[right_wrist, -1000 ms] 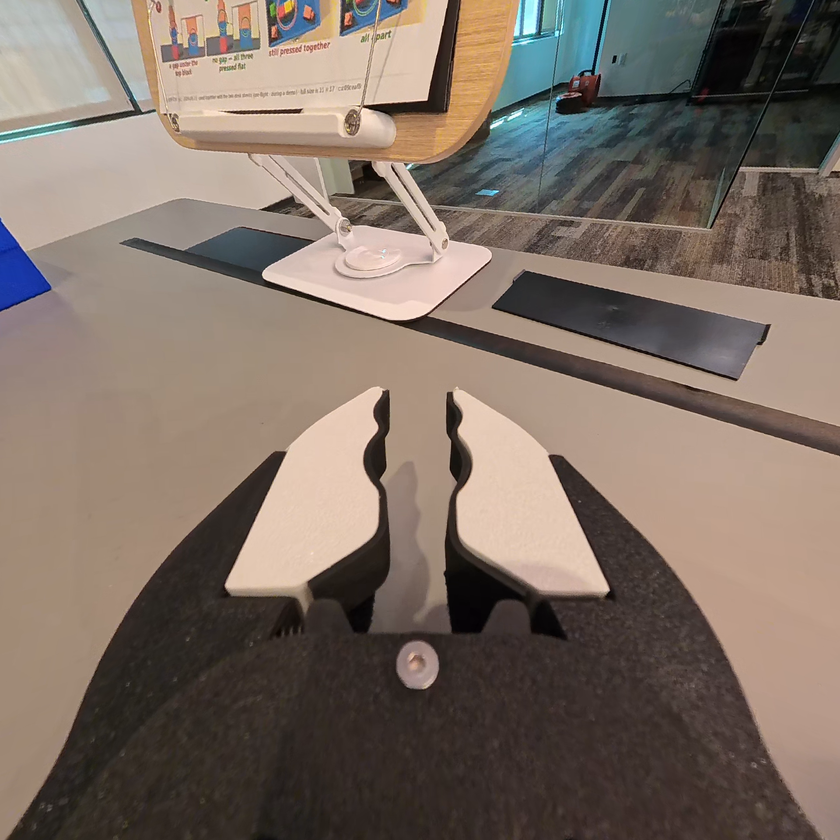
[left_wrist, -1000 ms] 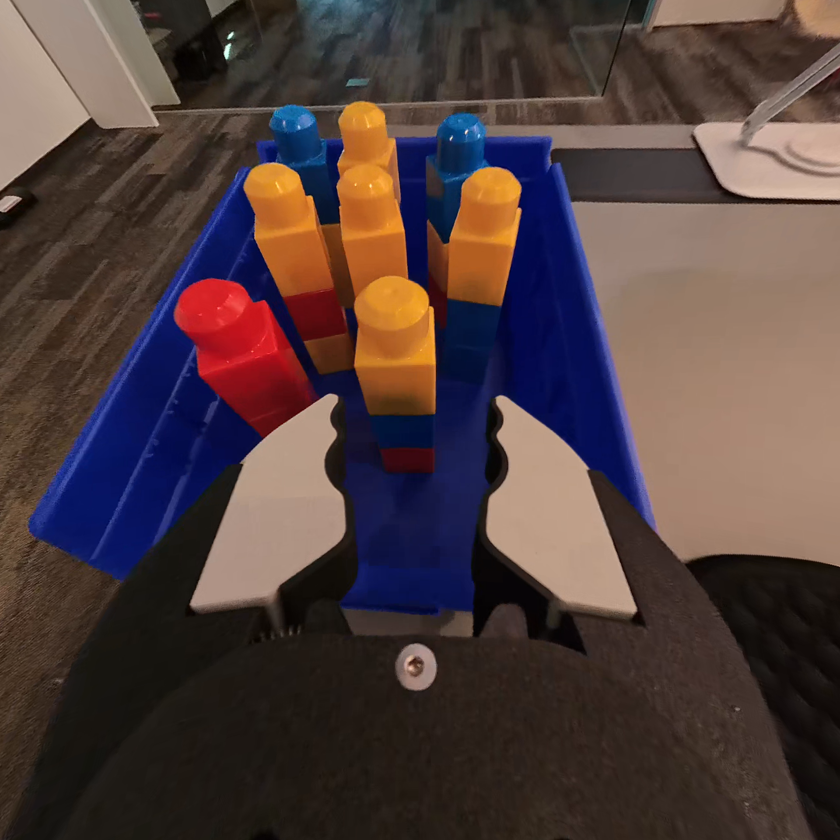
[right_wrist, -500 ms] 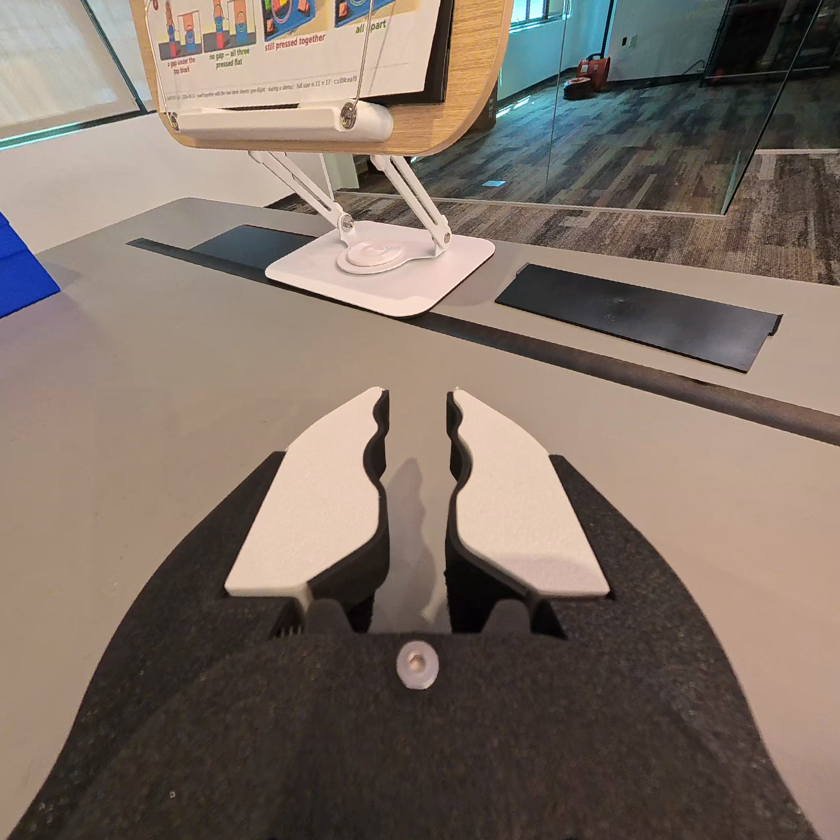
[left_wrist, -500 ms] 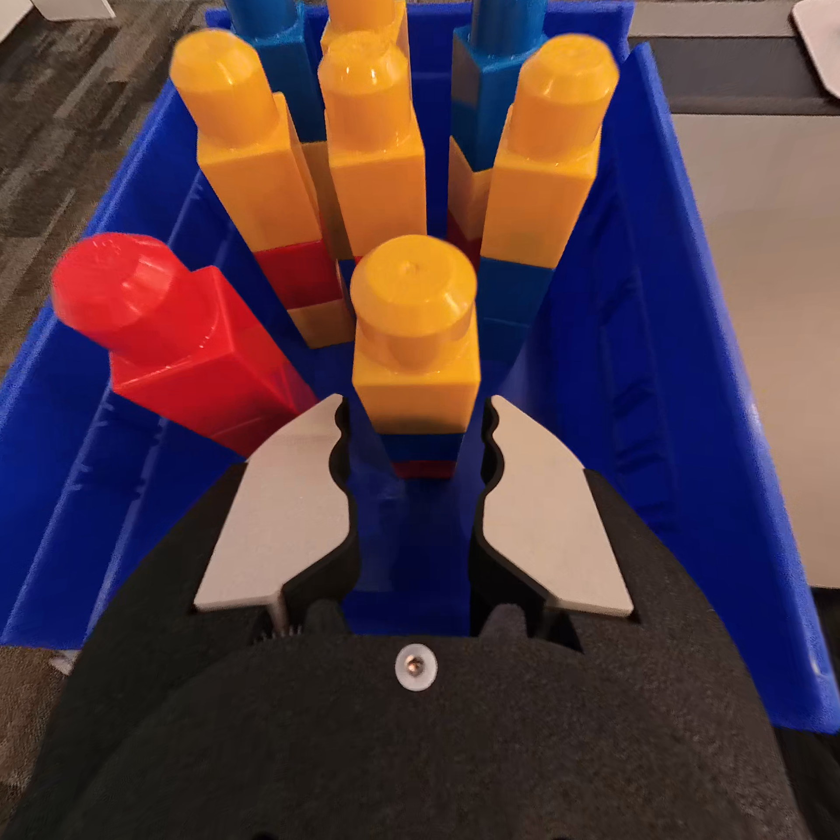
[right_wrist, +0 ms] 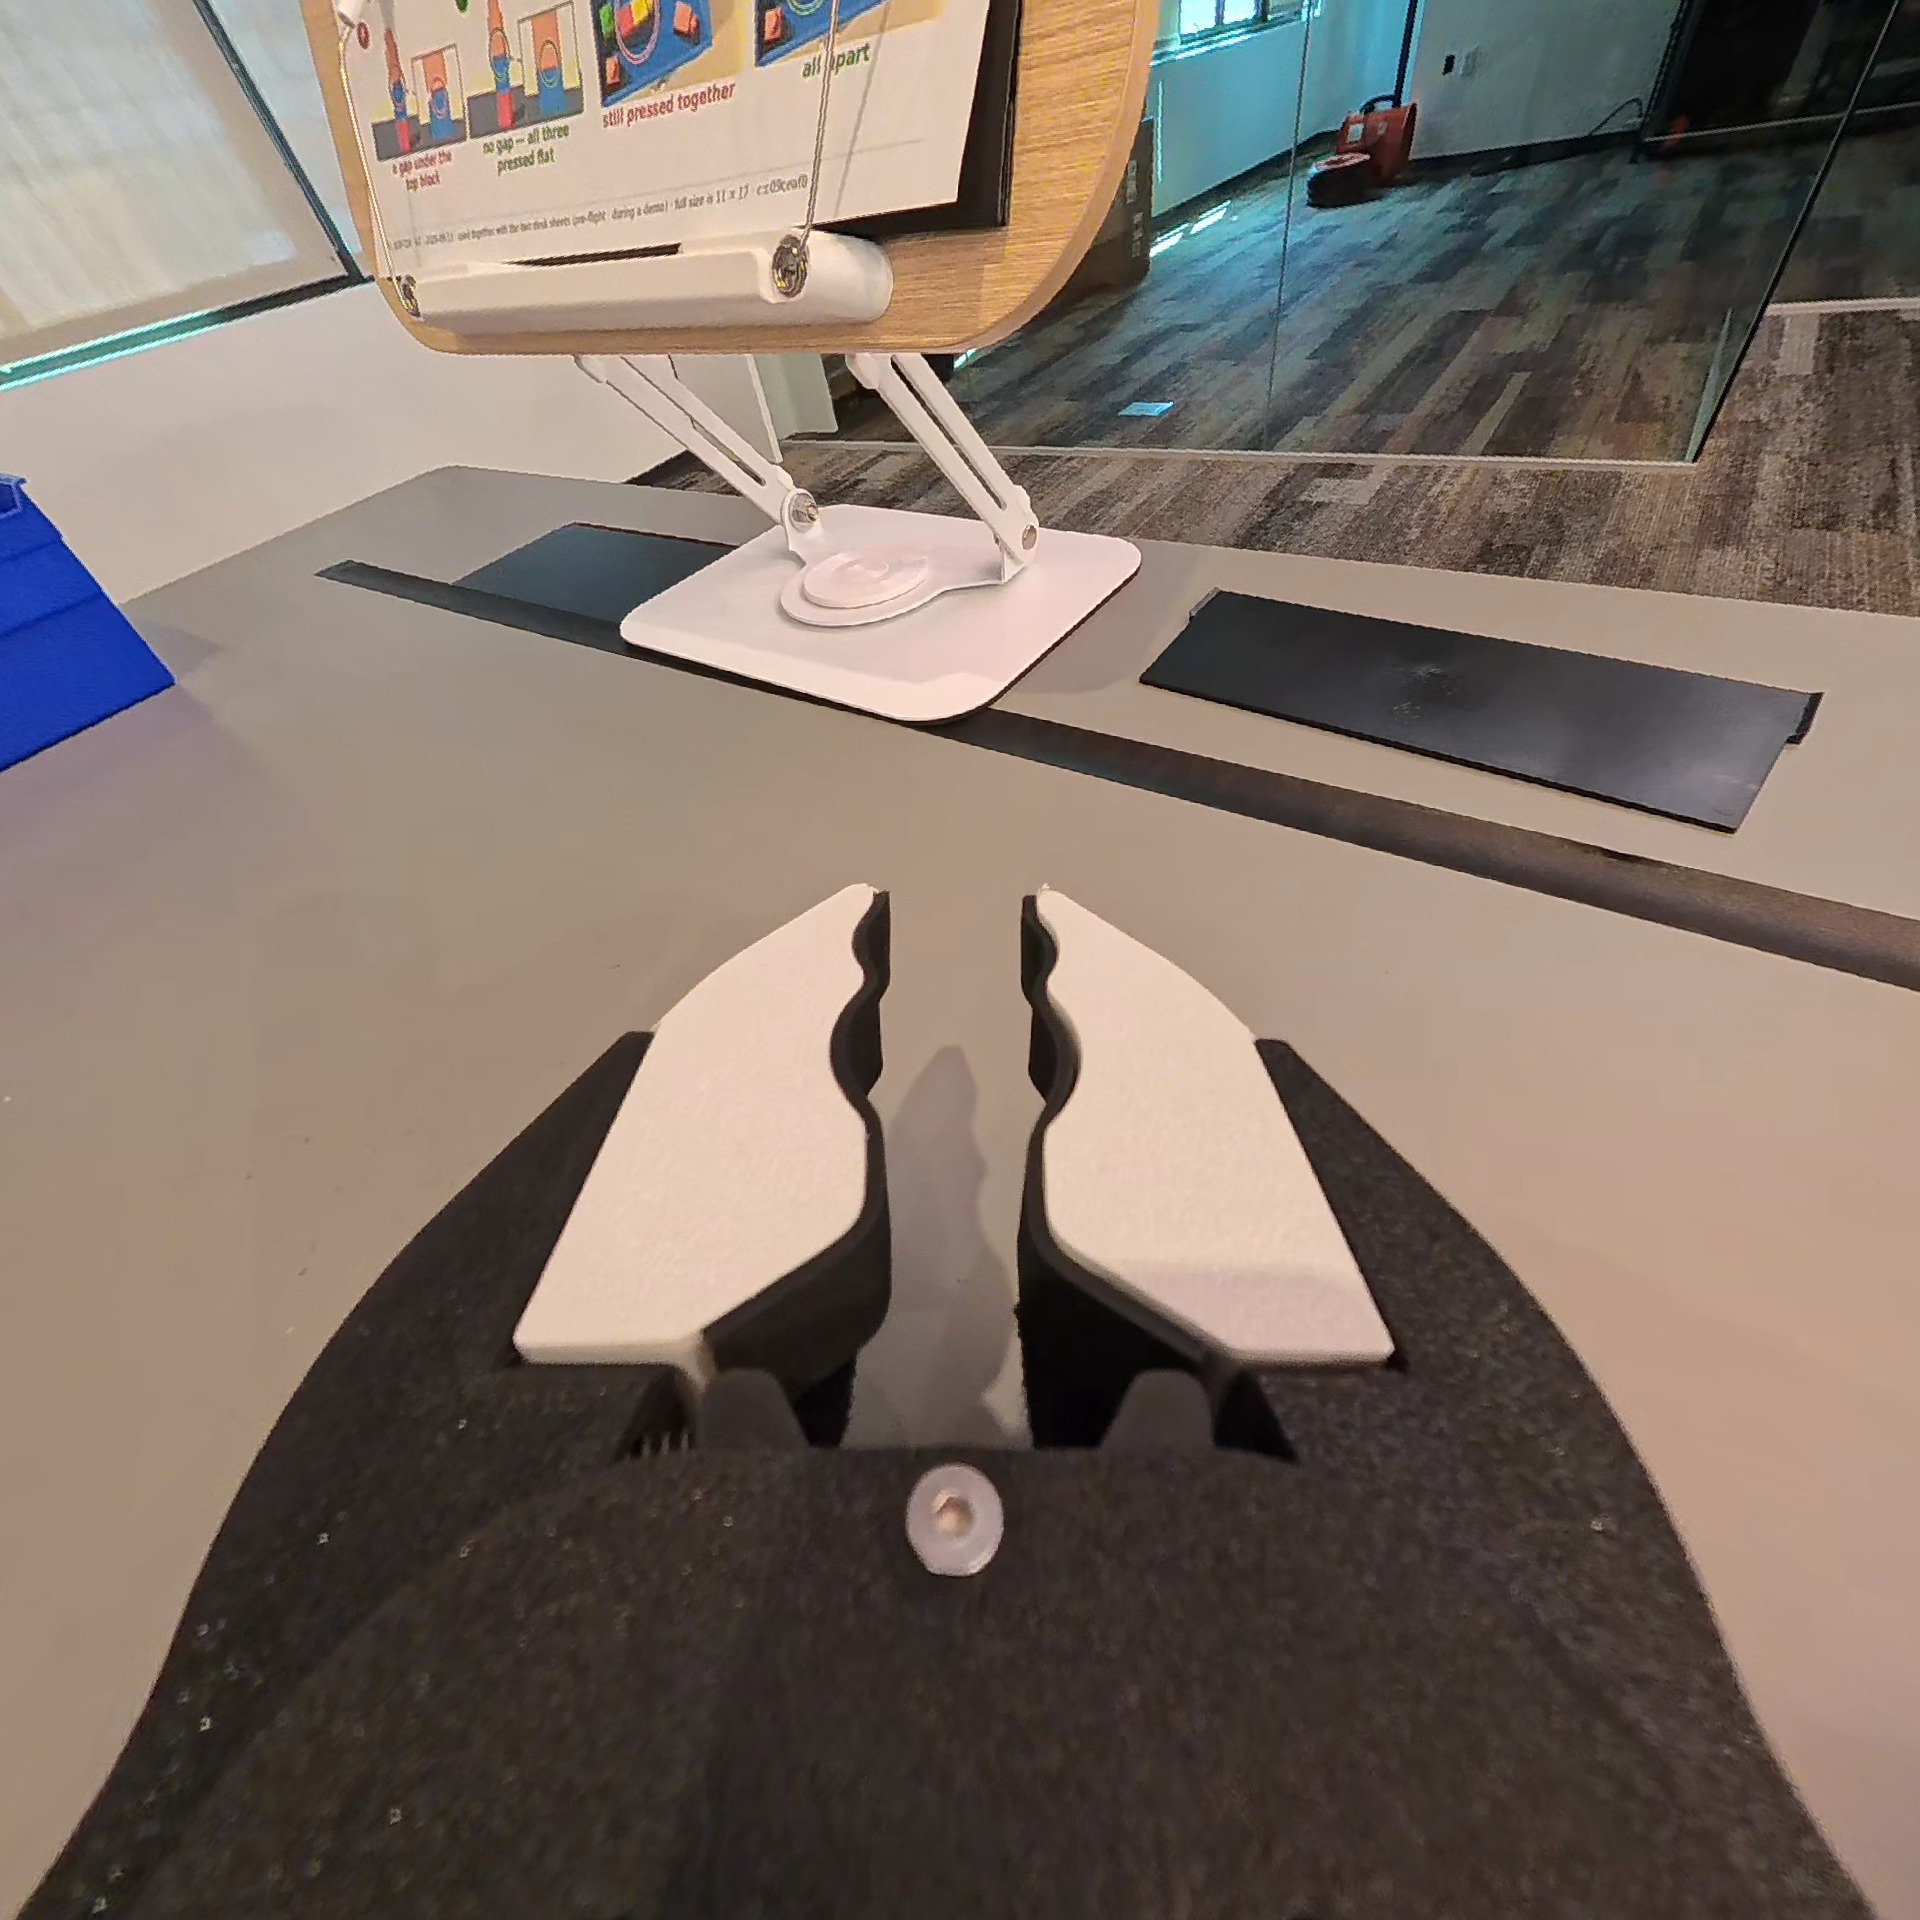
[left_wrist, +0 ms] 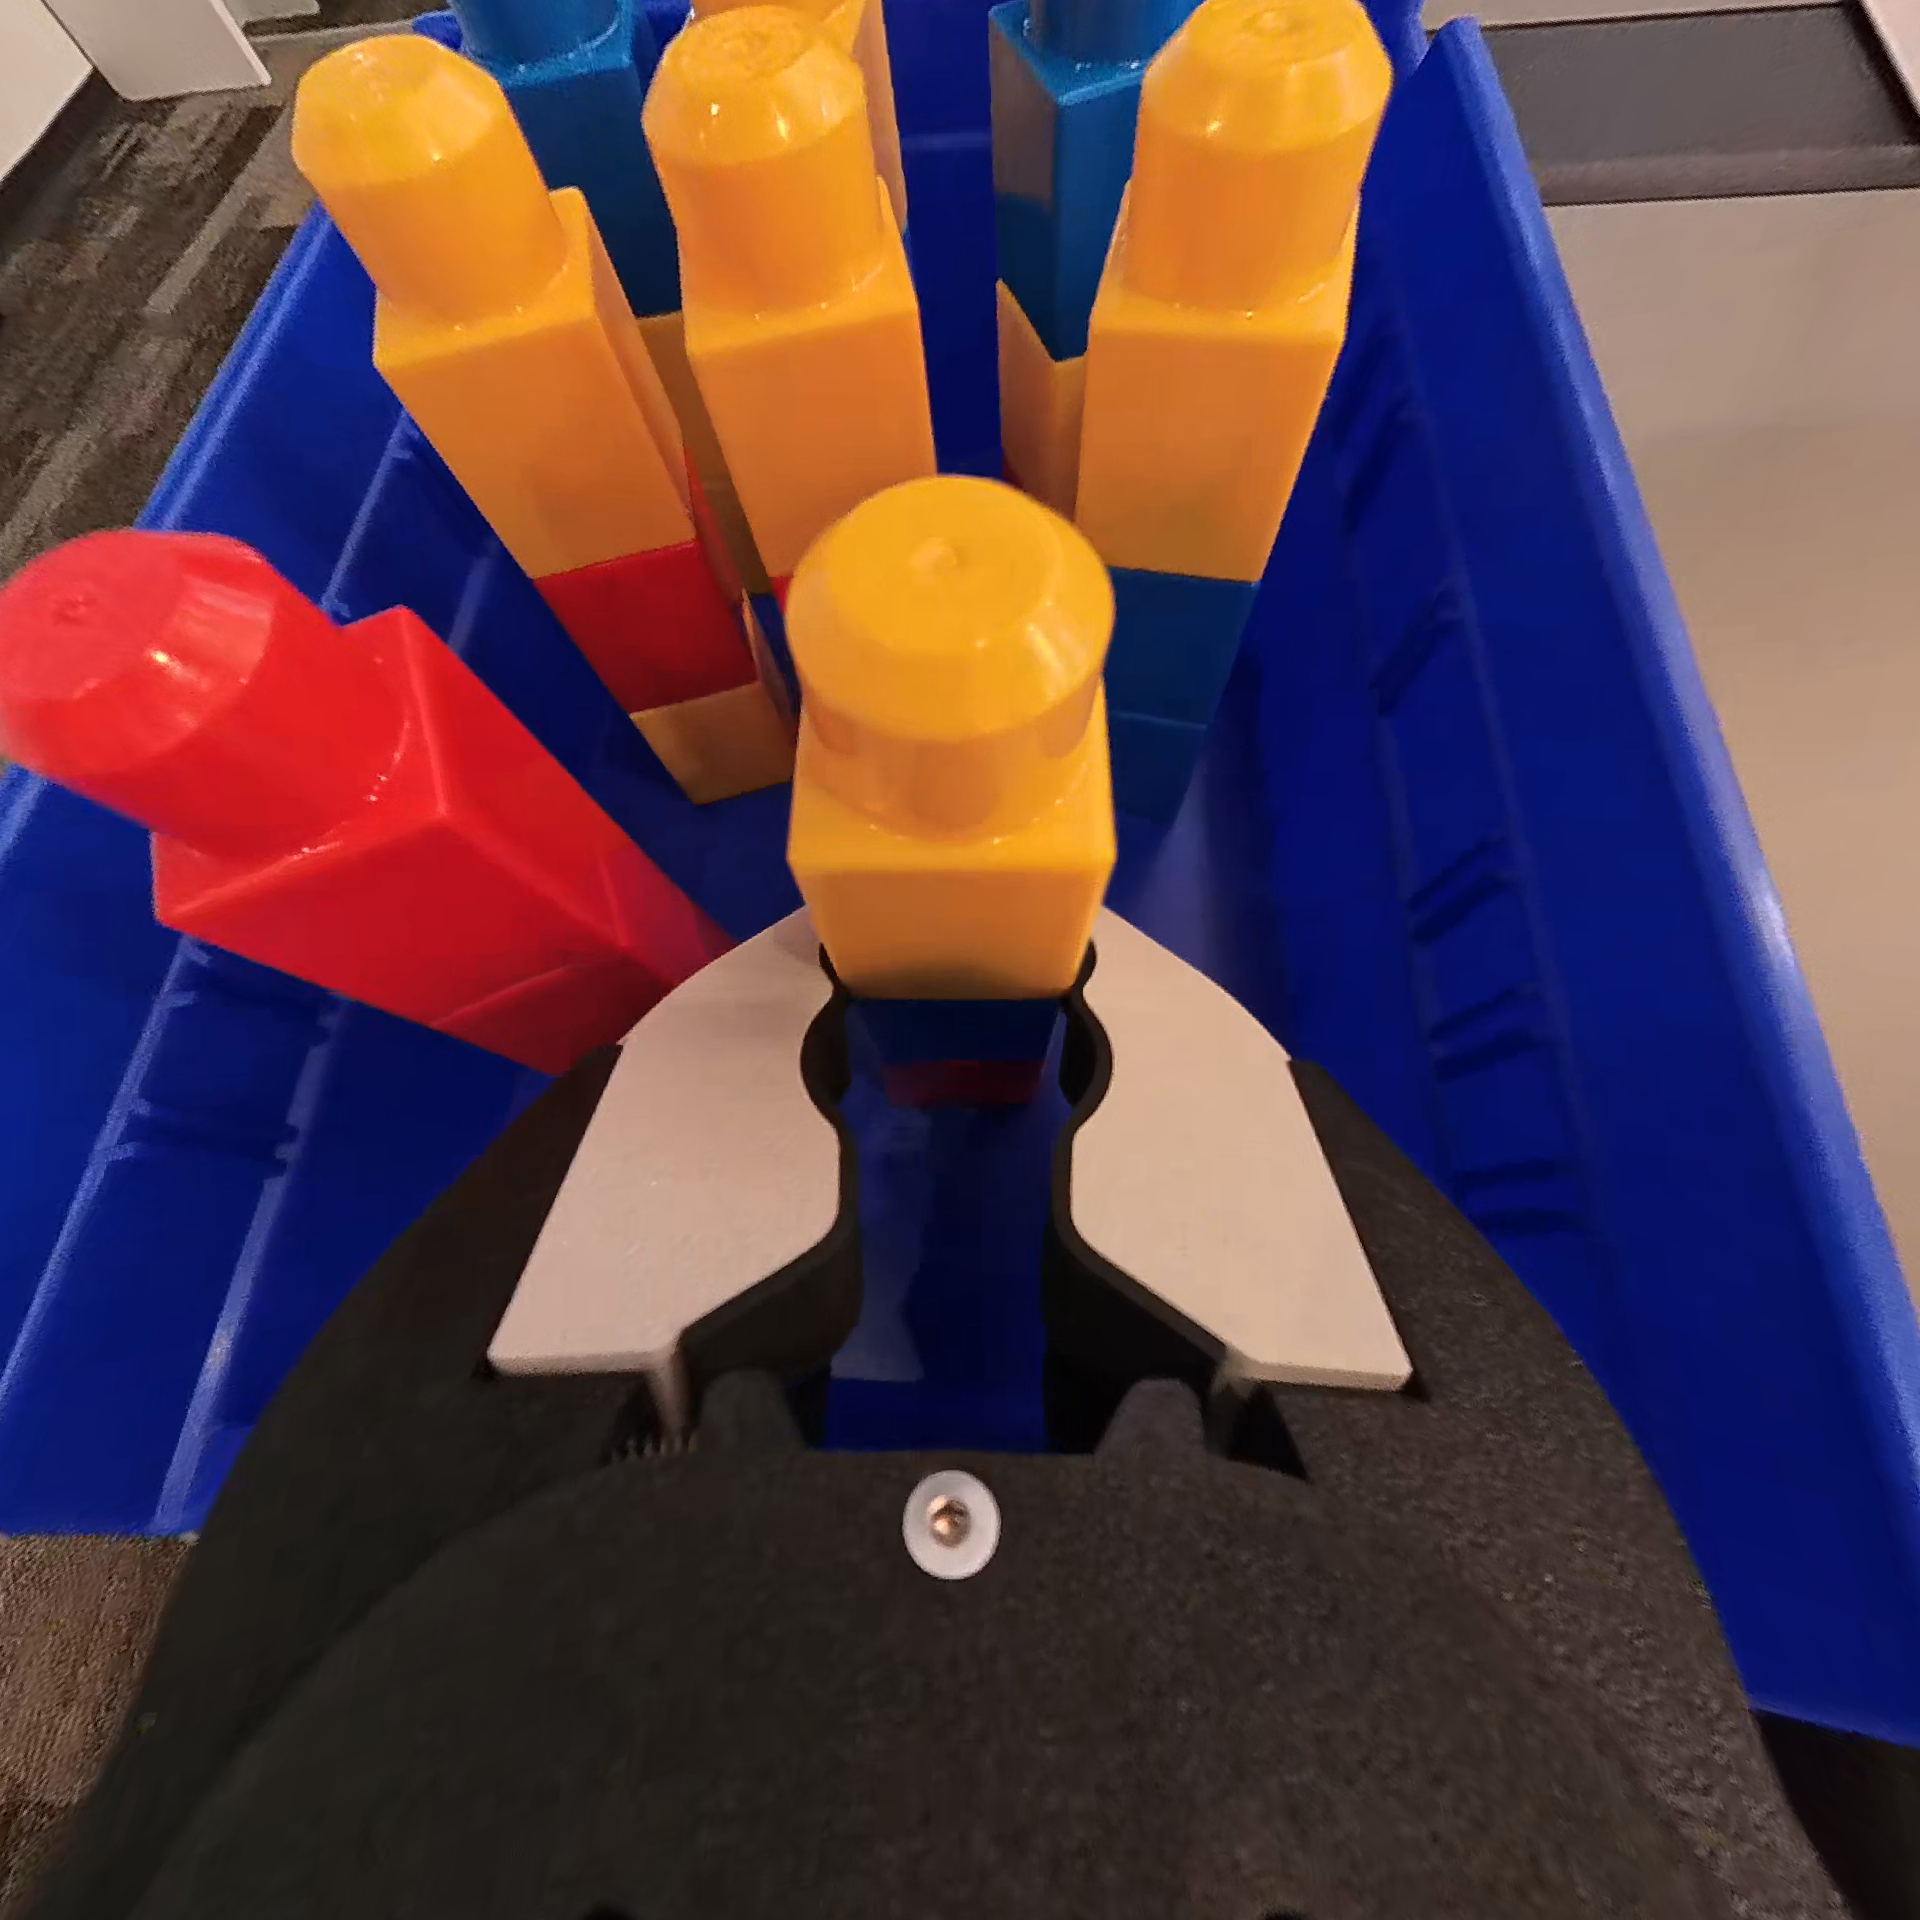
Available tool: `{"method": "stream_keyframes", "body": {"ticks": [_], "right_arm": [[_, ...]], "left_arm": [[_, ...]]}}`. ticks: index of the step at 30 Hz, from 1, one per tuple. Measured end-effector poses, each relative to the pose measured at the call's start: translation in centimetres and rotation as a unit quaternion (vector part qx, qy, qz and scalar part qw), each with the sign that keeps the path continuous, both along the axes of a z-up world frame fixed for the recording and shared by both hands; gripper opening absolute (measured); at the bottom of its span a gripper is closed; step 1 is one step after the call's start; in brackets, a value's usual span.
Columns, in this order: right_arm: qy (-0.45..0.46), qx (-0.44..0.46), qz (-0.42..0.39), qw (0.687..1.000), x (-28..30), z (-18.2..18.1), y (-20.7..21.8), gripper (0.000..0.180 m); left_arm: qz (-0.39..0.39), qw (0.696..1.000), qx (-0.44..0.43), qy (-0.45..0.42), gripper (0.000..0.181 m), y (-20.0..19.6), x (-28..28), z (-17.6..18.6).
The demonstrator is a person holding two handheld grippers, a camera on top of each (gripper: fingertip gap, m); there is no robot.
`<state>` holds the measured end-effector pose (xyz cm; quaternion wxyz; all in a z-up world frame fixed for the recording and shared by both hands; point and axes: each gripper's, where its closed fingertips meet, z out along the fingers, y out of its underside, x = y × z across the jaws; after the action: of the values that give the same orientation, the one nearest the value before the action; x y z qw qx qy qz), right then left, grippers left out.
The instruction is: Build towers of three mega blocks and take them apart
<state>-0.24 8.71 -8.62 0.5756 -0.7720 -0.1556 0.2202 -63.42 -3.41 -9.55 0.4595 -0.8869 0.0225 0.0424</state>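
Observation:
In the left wrist view a blue bin [left_wrist: 1558, 935] holds several upright three-block towers. The nearest tower [left_wrist: 945, 831] has a yellow block on top, a blue one in the middle and a red one at the bottom. My left gripper [left_wrist: 954, 966] is inside the bin, shut on this tower, with its pads against the lower sides of the yellow block. An all-red tower [left_wrist: 364, 831] stands just to its left. My right gripper [right_wrist: 956, 904] is open and empty above the grey table [right_wrist: 416, 935].
Behind the held tower stand a yellow-red-yellow tower [left_wrist: 520, 395], a yellow-topped one [left_wrist: 800, 343] and a yellow-over-blue one [left_wrist: 1205, 395]. On the table are a white stand [right_wrist: 883, 613] carrying a wooden board [right_wrist: 1039, 260], a black plate [right_wrist: 1455, 696], and the bin's corner [right_wrist: 62, 634].
My left gripper moved forward and down into the bin, and its jaws closed from wide open onto the yellow-topped tower. The right gripper stayed almost still.

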Motion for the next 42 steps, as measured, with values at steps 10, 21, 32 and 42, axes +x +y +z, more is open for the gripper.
{"method": "stream_keyframes", "body": {"ticks": [10, 21, 32, 42], "right_arm": [[-0.002, -0.005, 0.005, 1.0, -0.2, -0.2, 0.0, 0.023], [-0.026, -0.003, 0.021, 0.999, -1.0, -0.1, -0.1, 0.023], [0.05, 0.053, 0.352, 0.933, -11.4, 6.2, -9.1, 0.026], [0.1, 0.079, 0.408, 0.904, -10.4, 8.8, -11.7, 0.047]], "left_arm": [[-0.019, 0.996, 0.062, 0.057, 0.037, -2.4, 0.9, 5.5], [-0.211, 0.949, 0.232, 0.029, 0.036, -7.4, 16.1, 19.2], [-0.508, 0.839, 0.164, -0.102, 0.036, -2.5, 41.0, 14.9], [-0.638, 0.743, 0.144, -0.14, 0.036, 0.8, 52.6, 12.1]]}}
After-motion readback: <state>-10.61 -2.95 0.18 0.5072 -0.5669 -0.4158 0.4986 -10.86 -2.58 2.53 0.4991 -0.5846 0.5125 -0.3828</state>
